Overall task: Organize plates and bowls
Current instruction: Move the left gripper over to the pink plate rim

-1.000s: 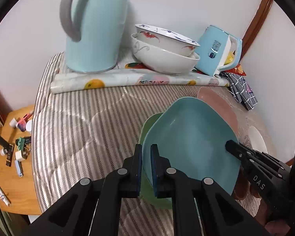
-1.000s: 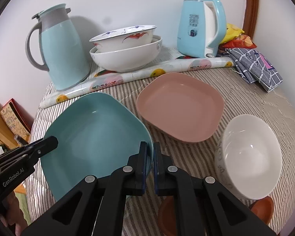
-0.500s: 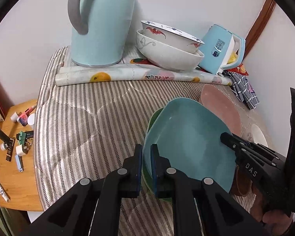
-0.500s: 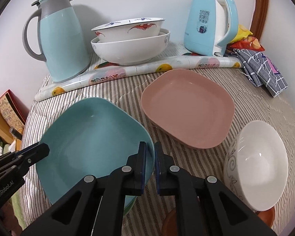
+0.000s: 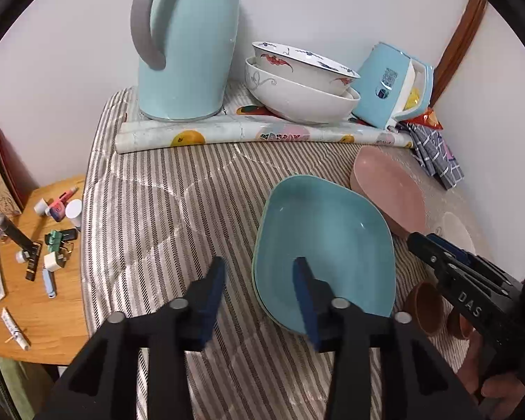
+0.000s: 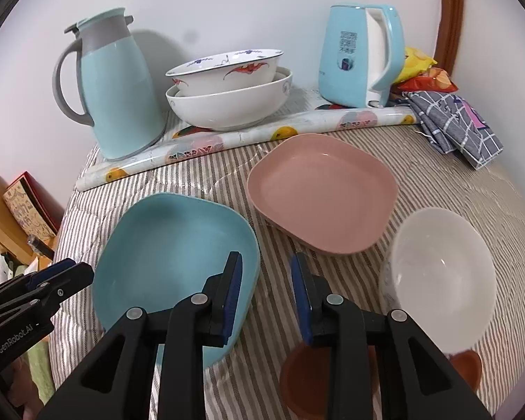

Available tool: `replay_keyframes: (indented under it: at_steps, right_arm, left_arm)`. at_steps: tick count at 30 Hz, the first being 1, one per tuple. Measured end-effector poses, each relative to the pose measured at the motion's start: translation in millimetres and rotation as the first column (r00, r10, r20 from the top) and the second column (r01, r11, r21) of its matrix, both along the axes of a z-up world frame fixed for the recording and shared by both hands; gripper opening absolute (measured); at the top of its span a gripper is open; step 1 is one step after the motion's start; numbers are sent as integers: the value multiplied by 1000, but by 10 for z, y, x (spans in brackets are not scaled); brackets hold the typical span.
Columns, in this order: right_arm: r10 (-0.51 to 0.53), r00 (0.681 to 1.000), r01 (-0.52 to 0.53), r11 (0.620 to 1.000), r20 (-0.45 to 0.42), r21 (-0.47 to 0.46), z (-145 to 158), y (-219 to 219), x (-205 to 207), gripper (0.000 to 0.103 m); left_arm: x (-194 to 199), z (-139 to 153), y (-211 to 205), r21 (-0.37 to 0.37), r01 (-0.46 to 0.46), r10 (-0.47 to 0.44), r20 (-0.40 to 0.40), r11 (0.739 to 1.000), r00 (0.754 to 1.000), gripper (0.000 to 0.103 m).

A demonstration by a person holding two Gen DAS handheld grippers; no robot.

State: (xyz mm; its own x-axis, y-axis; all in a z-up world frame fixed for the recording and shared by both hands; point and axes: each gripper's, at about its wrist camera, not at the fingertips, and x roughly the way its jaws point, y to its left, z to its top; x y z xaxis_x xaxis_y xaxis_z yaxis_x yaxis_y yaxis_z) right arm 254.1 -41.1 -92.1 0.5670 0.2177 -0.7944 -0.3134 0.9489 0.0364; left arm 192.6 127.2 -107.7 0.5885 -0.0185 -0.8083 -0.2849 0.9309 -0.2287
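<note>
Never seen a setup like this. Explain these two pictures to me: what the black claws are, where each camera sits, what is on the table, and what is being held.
No robot here: a person holds a two-finger clamp in each hand, each carrying a wide-angle camera looking along its fingers. One picture is from the left gripper, the other from the right gripper. Both are open and hold nothing. On the striped cloth the blue plate rests on a green plate, just its edge showing. Nearby lie a pink plate and a white bowl. At the back stand a thermos jug, two stacked bowls and a kettle.
</note>
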Motion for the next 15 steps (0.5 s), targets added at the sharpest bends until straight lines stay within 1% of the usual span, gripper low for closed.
replay_keyframes:
  at_steps: [1,2,4,5,6,8,10,11,13,15]
  right_arm:
    - [-9,1000,9,1000,-2,2,13,-34,-32,40]
    - [-18,1000,18,1000,2,6,32,-66,-62,44]
    - [-32,999,32,999,18,11,78,-140,-135,46]
    - [-38,999,38,999,23,12,101,-171,-167,47]
    - [-42,999,41,999,26,13,119,-201,-194,48]
    - [-45,998,44,999,39,13,166,-266,-269,55]
    - [-48,997,48,999,66,-1,210,-327,-345,57]
    - [-50,996,51,999,78,-8,228,-355,-379,60]
    - [-51,994,53,998,95,-21,252,-418,-432,65]
    - [-56,993,59,998,106,-23,274,-486,-470,65]
  left_arm:
    - [-7,21,-31,15,-2,2,-5,1000,1000,48]
    - [-21,42,-56,31,-4,4,-6,1000,1000,49]
    - [-43,87,-118,59,-1,1,-10,998,1000,58]
    - [-50,104,-143,68,1,0,-13,998,1000,65]
    - [-60,123,-169,77,-5,6,-17,997,1000,70]
    - [-70,148,-209,88,-22,24,-26,996,999,71]
    - [-81,164,-240,89,-38,40,-31,995,999,72]
    - [-87,173,-262,89,-42,45,-30,995,999,72]
    - [-98,189,-312,86,-31,34,-25,996,999,73]
    - [-124,227,-383,87,-4,4,0,996,1000,73]
